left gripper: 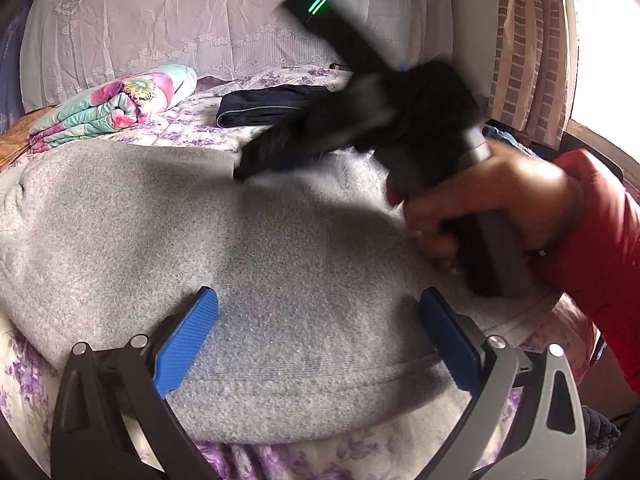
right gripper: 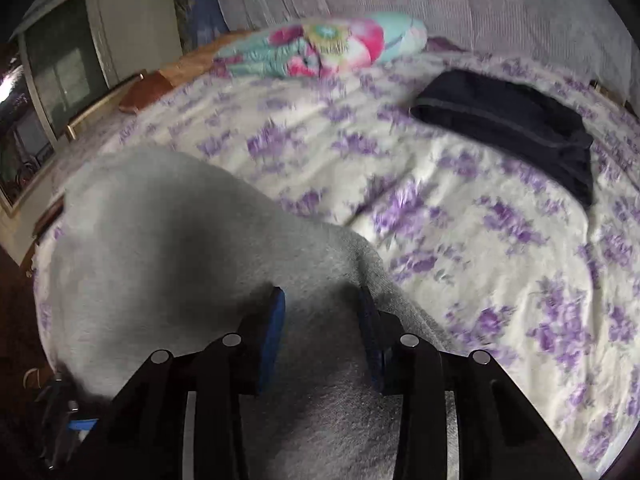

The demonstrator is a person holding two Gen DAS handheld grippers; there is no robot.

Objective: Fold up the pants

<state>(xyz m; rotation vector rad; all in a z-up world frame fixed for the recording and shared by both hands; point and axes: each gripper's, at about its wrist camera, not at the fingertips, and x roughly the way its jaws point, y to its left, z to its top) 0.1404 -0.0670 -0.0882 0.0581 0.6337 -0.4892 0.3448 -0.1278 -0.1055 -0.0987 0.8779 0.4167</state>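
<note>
Pants: one grey pair, spread flat on the near part of the bed; in the right wrist view it fills the lower left.
Bed: one, under a white sheet with purple flowers.
Left gripper: released, its two blue pads spread wide over the near edge of the pants, with grey cloth lying flat between them and neither pad pressing it.
Right gripper: jaws partly parted, two blue pads low over the pants; a ridge of grey cloth rises between them. The picture is blurred, and whether the pads pinch that ridge cannot be told.
Right gripper from the left wrist view: a blurred black body reaching over the far side of the pants.
Hand: one in view, wrapped around the right gripper's handle, with a red sleeve behind it.
Dark garment: one, folded, on the sheet well apart from the pants, toward the far right.
Quilt: one, folded, floral in pink and teal, at the far side of the bed.
Curtain: one, striped, at the right beside a bright window.
Lace cover: one pale panel behind the bed.
</note>
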